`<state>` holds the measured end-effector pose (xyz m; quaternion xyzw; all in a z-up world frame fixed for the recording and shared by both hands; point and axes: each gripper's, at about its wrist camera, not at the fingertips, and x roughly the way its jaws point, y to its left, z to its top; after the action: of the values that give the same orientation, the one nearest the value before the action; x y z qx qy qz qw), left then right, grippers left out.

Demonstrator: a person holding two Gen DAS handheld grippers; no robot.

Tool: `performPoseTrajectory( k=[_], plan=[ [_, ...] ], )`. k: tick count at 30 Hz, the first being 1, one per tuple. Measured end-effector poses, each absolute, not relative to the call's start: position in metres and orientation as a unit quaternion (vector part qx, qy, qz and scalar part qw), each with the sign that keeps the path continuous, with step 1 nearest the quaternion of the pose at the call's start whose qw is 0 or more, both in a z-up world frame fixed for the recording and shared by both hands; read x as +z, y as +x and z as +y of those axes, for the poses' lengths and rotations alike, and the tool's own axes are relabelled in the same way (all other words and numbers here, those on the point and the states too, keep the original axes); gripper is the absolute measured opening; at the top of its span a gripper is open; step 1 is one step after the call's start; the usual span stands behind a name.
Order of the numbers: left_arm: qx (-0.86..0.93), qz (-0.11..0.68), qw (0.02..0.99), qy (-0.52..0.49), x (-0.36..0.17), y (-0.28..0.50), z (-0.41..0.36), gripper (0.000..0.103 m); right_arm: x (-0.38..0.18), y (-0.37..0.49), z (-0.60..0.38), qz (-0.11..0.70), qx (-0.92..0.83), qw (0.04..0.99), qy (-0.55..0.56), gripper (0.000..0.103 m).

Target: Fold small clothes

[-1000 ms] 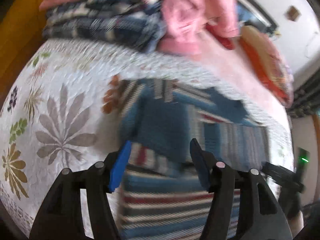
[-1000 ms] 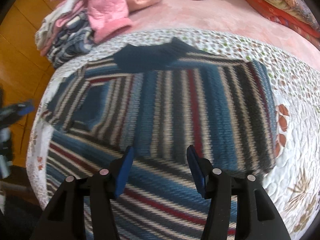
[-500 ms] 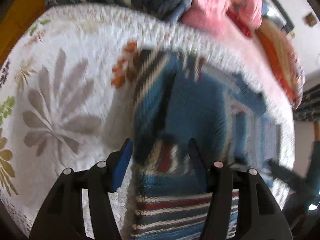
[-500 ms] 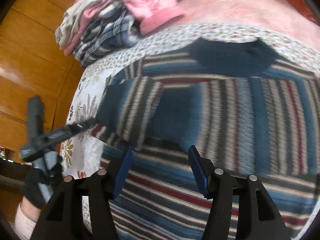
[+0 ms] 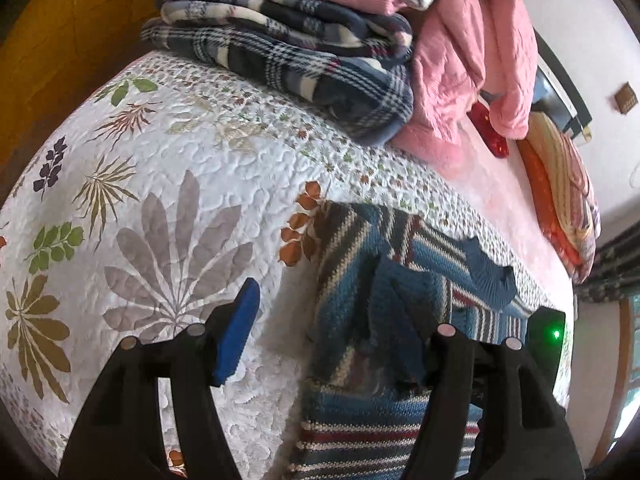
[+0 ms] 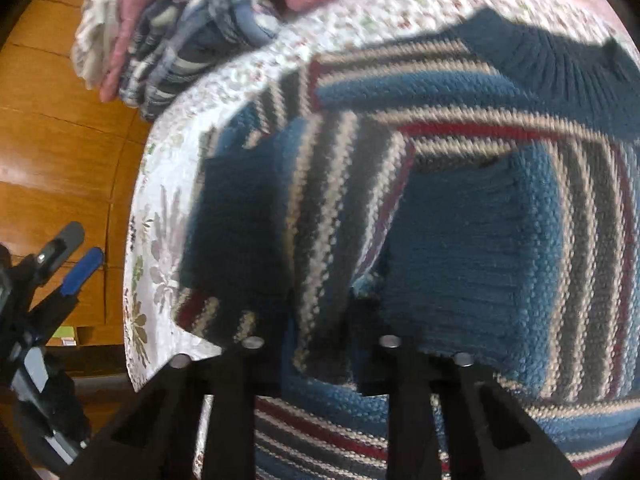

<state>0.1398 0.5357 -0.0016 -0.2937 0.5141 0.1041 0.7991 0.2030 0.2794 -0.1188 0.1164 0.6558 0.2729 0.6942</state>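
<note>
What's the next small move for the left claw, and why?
Probably close the left claw on the striped sweater edge. It is open, straddling that edge over the quilt, while the right claw looks pinched on the folded sleeve; folding likely needs both holding.

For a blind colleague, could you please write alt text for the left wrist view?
The open left gripper hovers at the edge of a striped blue knit sweater lying partly folded on a leaf-patterned white quilt. Behind, a stack of folded clothes sits on the quilt beside pink bedding.
</note>
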Motion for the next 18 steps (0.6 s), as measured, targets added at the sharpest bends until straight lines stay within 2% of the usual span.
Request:
performPoseTrajectory(
  k=[5,11,18],
  plan=[
    [0.101,0.515,0.800,-0.292,-0.003,0.141,0.535,0.064,-0.063,0.200,0.265,0.608,0.309,0.724,0.108,0.017],
    [0.086,0.528,0.806,-0.252,-0.008,0.147,0.514,0.064,-0.009,0.210,0.202,0.567,0.297,0.761,0.110,0.017],
    [0.059,0.558,0.805,-0.193,-0.024,0.152,0.475,0.064,-0.021,0.233,0.130,0.576,0.234,0.775,0.113,0.017]
  ],
)
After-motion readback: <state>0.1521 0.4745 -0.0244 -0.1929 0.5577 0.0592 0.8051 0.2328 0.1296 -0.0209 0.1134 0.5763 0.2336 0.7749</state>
